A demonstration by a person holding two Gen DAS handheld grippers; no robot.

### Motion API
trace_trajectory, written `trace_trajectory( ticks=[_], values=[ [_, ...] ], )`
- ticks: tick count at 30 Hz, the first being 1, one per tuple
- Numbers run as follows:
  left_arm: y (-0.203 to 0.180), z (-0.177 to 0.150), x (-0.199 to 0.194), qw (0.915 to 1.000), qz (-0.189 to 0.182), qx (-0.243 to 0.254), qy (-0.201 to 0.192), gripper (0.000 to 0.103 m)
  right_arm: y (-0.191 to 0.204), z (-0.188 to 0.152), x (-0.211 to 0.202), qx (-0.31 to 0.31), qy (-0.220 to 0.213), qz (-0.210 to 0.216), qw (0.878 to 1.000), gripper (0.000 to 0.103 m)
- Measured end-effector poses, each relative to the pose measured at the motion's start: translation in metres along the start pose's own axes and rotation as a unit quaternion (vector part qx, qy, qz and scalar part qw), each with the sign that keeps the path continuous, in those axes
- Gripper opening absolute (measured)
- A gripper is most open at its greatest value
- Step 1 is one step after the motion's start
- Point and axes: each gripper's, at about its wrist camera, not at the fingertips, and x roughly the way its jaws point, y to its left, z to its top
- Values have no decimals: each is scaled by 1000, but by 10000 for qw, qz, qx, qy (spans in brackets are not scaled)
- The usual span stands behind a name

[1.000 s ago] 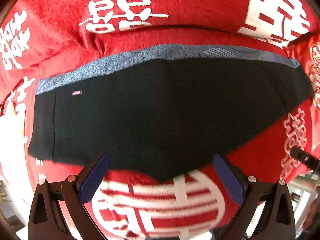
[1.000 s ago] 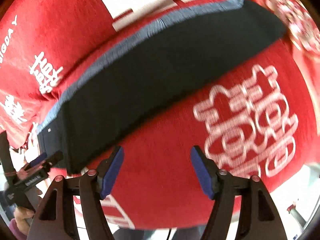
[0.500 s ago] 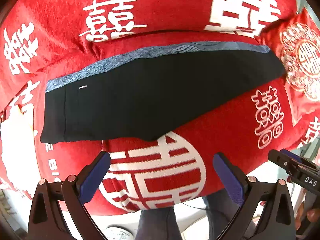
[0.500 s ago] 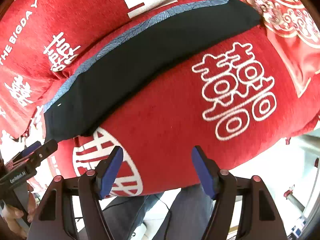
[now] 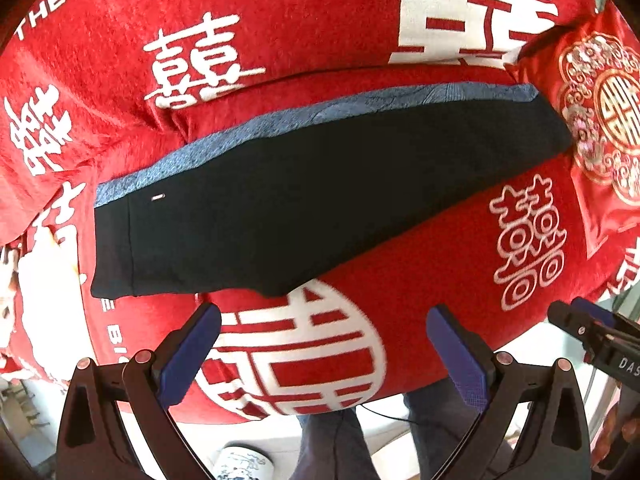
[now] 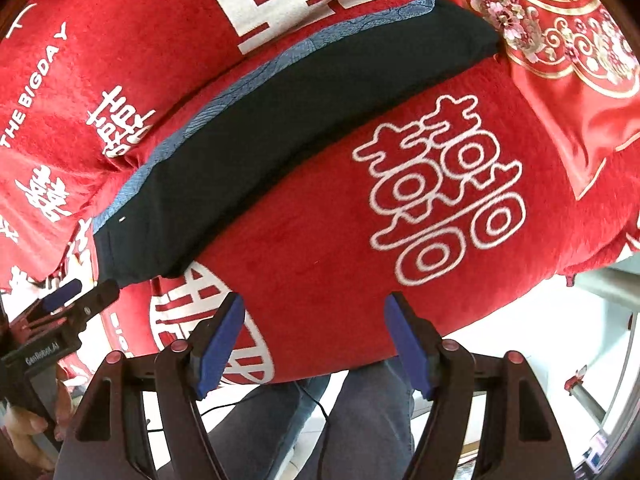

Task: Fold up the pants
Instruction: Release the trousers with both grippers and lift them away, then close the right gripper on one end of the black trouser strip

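The black pants [image 5: 304, 204] lie flat as a long folded strip on the red blanket [image 5: 420, 292], with a blue-grey band [image 5: 280, 128] along their far edge. They also show in the right wrist view [image 6: 280, 140]. My left gripper [image 5: 324, 352] is open and empty, held back from the pants' near edge. My right gripper [image 6: 316, 340] is open and empty, to the right of the pants and above the blanket's front edge. Each gripper shows at the edge of the other's view.
The red blanket with white characters covers a sofa seat and backrest [image 5: 280, 20]. A red embroidered cushion [image 5: 600, 120] lies at the pants' right end. The person's legs [image 6: 340, 420] and white floor [image 6: 540, 340] are below the front edge. A patterned cup [image 5: 244, 464] stands on the floor.
Both grippers have drawn back and away from the pants, which look smaller and farther off. The blanket's front edge, the floor and the person's legs have come into view.
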Motion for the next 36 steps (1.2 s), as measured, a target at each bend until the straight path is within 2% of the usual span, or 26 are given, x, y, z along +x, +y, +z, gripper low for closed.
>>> trace_trajectory(
  ticks=[10,20,26,32,34,36],
  values=[
    [-71,28,8,9995,182,-148,201,103,-63,56,-10,-224,118,86,9996,76],
    [-128,42,37,9988,295,131,357,103,-115,83,11,71,276,360,9989,76],
    [-146,52,73,9974,380,370,480,103,-138,93,35,387,198,639,9970,76],
    [-155,66,110,9972,378,369,521,103,-149,106,60,592,-48,1088,9923,76],
    [-157,71,118,9979,361,312,433,103,-152,111,68,660,-193,1366,9882,76],
    [-158,78,116,9990,333,235,186,103,-152,115,71,702,-355,1595,9841,76]
  ],
)
